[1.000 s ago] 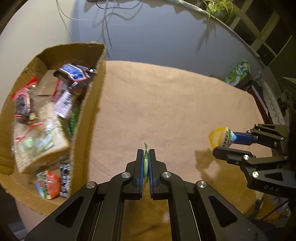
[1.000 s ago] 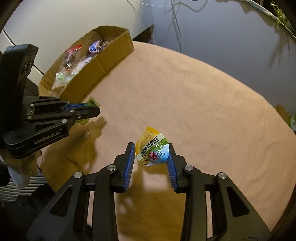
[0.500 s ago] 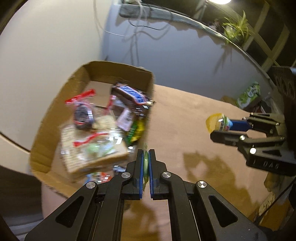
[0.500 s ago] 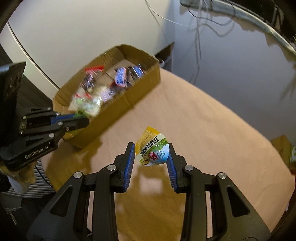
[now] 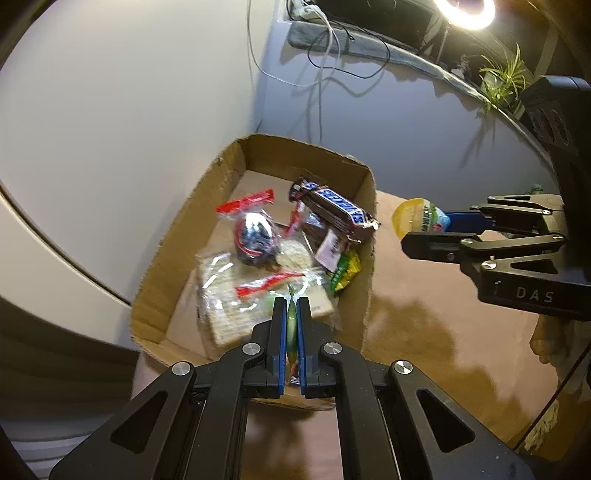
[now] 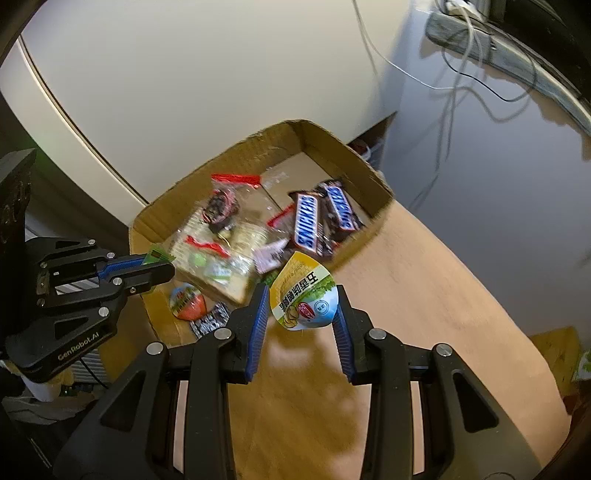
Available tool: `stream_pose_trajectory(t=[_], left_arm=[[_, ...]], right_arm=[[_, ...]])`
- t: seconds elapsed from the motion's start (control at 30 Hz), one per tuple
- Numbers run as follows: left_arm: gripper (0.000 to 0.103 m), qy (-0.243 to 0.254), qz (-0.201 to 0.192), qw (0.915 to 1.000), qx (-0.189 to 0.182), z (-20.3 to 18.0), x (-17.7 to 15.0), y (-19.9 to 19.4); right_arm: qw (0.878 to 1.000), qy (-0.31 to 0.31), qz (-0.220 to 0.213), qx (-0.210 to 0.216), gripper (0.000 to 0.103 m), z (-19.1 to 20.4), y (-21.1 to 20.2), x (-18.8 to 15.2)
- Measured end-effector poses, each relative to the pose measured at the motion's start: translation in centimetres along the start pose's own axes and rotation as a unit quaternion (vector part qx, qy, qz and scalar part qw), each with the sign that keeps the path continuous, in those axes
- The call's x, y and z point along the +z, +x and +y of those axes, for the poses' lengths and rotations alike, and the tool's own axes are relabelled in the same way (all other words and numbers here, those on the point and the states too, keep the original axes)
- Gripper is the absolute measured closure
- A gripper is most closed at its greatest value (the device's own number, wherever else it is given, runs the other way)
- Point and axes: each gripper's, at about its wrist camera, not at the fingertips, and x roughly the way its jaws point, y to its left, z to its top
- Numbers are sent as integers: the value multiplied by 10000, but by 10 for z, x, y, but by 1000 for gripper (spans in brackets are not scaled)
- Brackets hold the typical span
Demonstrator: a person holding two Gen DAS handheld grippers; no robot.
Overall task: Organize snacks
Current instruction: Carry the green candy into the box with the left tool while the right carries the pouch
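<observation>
A cardboard box [image 5: 236, 155] [image 6: 317, 133] stands at the table's left end with several snacks in it, among them Snickers bars [image 5: 338, 206] [image 6: 306, 219] and clear bags of crackers [image 5: 258, 295]. My left gripper [image 5: 291, 306] is shut on a thin green packet [image 5: 291, 321] [image 6: 157, 254] and hangs over the box's near part. My right gripper [image 6: 301, 295] is shut on a yellow and blue jelly cup [image 6: 303, 295] [image 5: 419, 218], which hangs above the box's near-right wall. In the left wrist view the right gripper [image 5: 424, 230] comes in from the right.
The box sits on a peach-coloured cloth [image 6: 424, 295] over the table. A pale wall and a grey wall with dangling cables [image 5: 325, 66] rise behind the box. A potted plant [image 5: 502, 77] and a lamp [image 5: 465, 14] stand on a shelf at the back right.
Both grippers have travelled left across the cloth toward the box and risen a little, each keeping its snack. The left one has gone from beside the box to over it.
</observation>
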Motion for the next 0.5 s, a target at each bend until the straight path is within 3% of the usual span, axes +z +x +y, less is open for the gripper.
stream_pose_trajectory(t=[0.5], left_arm=[[99, -54, -159, 9996, 209, 10, 12, -1]], right_arm=[[9995, -280, 112, 62, 67, 20, 22, 34]])
